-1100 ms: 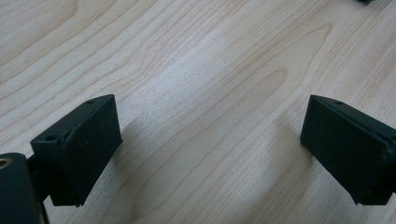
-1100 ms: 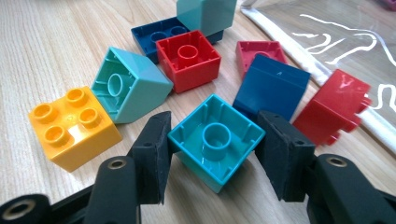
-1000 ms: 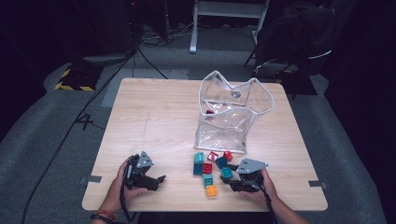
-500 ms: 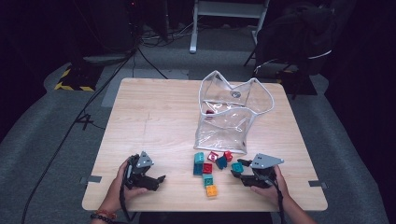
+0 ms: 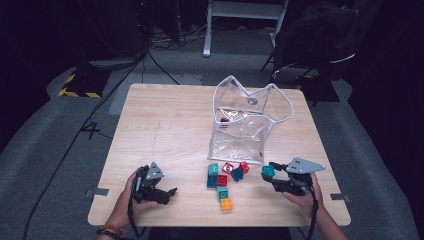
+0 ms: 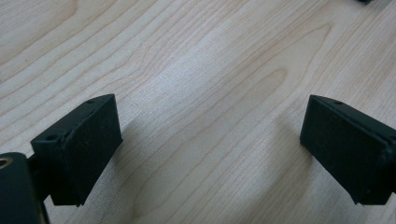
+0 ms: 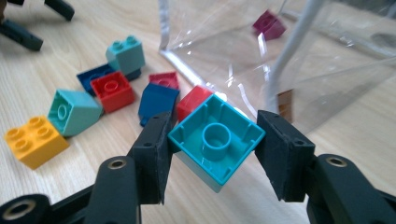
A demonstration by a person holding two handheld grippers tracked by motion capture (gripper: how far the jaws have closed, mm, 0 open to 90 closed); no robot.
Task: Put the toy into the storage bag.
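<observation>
Black chair [image 5: 320,40] behind wooden table [image 5: 165,130]

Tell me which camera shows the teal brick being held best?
The right gripper view: the teal brick sits close up, hollow underside facing the camera, clamped between the right hand-held gripper. The high view shows it as a small teal speck.

Pale wood-grain worktop [image 5: 165,130]: smooth, satin finish. Clear soft-plastic pouch with white piping [image 5: 250,122], towards the far right corner: glossy, creased. Square teal plastic building brick [image 7: 215,140]: smooth, slight sheen, hollow underside. Black jaws: matt, finely textured. Yellow studded plastic brick [image 7: 33,138]: glossy.
</observation>
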